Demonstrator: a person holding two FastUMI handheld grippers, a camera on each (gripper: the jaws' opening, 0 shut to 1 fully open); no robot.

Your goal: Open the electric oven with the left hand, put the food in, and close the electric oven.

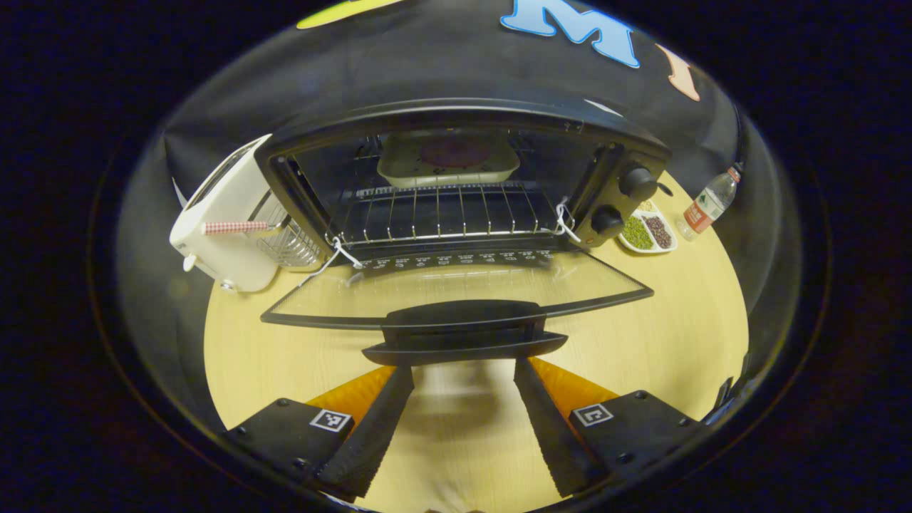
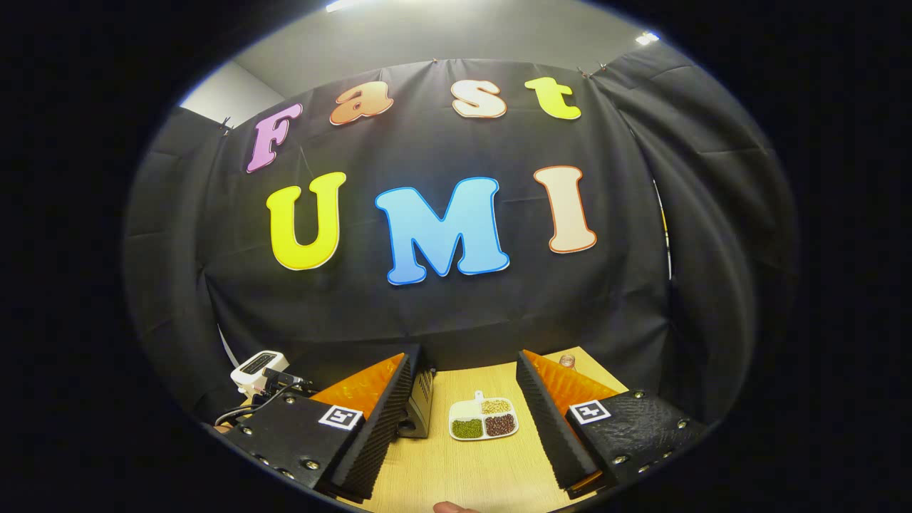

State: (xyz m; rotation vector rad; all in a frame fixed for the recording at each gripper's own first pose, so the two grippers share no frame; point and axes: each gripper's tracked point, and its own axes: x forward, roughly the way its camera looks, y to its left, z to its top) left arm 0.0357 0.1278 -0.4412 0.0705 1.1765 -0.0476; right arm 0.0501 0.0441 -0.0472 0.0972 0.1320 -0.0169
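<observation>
On the table point(image 1: 285, 356), the oven point(image 1: 463, 178) door point(image 1: 456, 292) is lowered flat.
Left gripper point(image 1: 463, 406) is held wide and empty below the door handle point(image 1: 463, 331); food tray point(image 1: 447, 160) is seen inside.

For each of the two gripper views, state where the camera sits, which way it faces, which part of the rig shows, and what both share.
Left gripper view: rides the left gripper, faces the open oven with its tray; open fingers below.
Right gripper view: rides the right gripper, faces the cloth wall over the table; open fingers below.
Shared: the bean dish, the white appliance.
</observation>
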